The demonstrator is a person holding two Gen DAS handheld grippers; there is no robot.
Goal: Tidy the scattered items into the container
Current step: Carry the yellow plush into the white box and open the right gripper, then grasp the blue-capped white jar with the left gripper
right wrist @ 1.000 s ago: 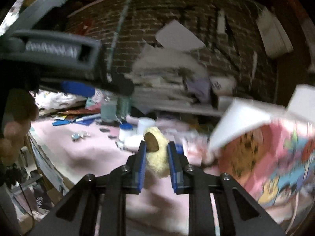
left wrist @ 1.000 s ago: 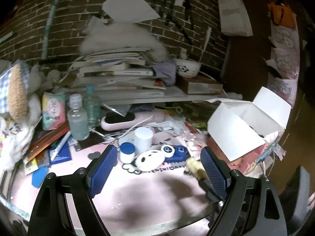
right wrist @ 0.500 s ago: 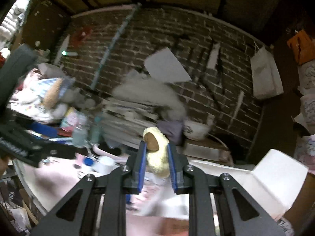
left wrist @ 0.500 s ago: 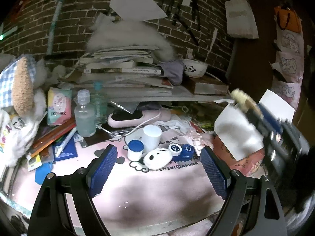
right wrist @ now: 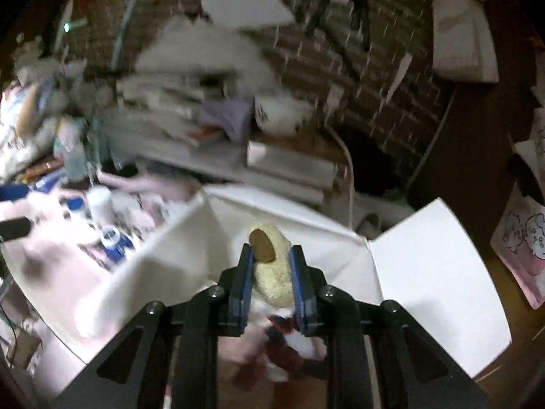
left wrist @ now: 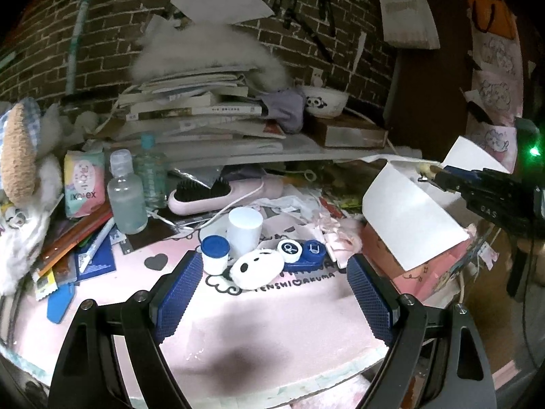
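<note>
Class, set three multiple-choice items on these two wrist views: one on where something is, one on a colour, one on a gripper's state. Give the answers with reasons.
1. Where is the right gripper?
A. over the open white box
B. above the book stack
C. beside the hairbrush

2. What colour is the cap of the small jar beside the white cylinder?
A. red
B. blue
C. green

3. What state is the left gripper in?
A. shut on a bottle
B. shut on nothing
C. open and holding nothing

Answers: 1 A, the box flaps spread below its fingers; 2 B, the lid is plainly blue; 3 C, its pads stand wide apart over bare pink mat, while the right one clamps a yellow plush toy.
</note>
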